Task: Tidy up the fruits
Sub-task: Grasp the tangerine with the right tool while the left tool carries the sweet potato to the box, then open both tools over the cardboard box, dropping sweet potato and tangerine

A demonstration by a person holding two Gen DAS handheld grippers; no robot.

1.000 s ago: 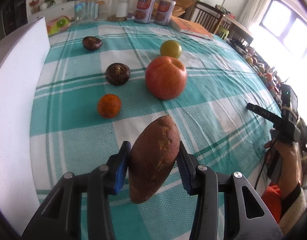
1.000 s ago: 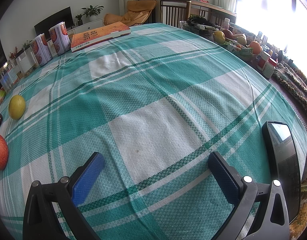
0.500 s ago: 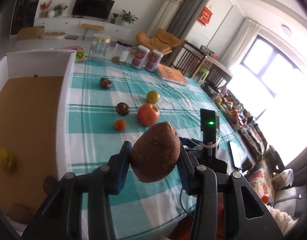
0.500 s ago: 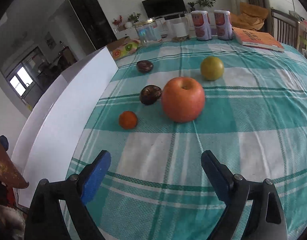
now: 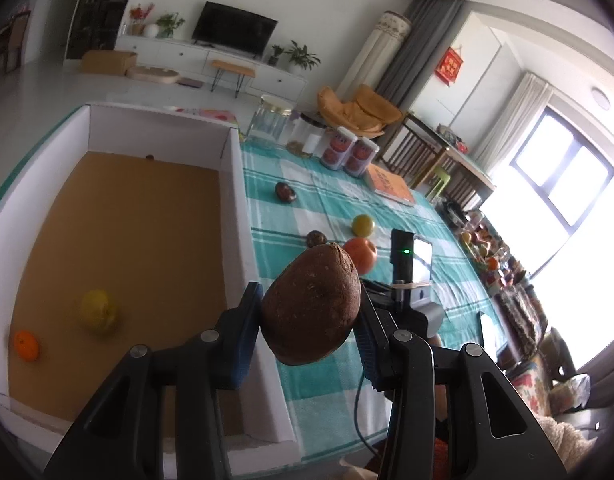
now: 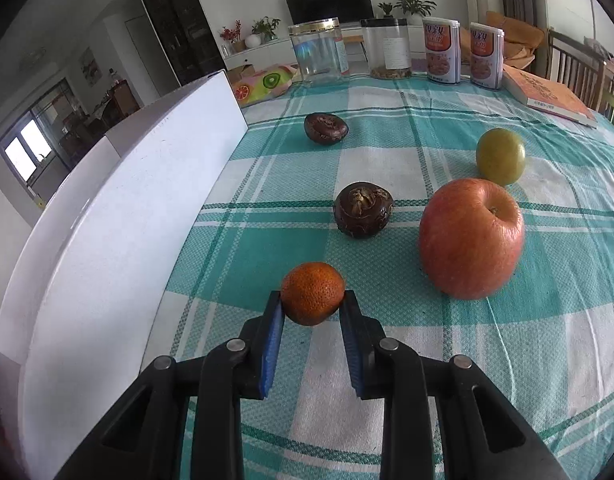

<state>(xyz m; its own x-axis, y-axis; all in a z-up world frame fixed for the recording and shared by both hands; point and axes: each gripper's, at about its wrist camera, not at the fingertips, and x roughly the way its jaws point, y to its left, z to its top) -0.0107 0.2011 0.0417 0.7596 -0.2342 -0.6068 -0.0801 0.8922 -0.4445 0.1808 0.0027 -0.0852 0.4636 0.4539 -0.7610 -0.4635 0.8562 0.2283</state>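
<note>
Holding the sweet potato (image 5: 311, 304) in your left gripper (image 5: 310, 322) above the box (image 5: 237, 200) wall, you risk dropping it outside. Your right gripper (image 6: 311, 312) pinches the orange (image 6: 311, 293) on the cloth (image 6: 387, 160) by its near edge; it could squirt free.

From my left hand-held gripper (image 5: 310, 322), the box (image 5: 235, 216) lies open-topped below, its brown floor bare except for a yellow fruit (image 5: 98, 311) and a small orange (image 5: 26, 345) near the close left corner; its white right wall stands between that floor and the worktop (image 5: 331, 380). Around my right hand-held gripper (image 6: 311, 306), the box wall (image 6: 119, 240) blocks the left, the apple (image 6: 471, 238) stands just to the right, and a dark fruit (image 6: 363, 209) sits ahead; checked cloth lies bare between these, while jars (image 6: 319, 56) and cans (image 6: 443, 54) line the far edge.
</note>
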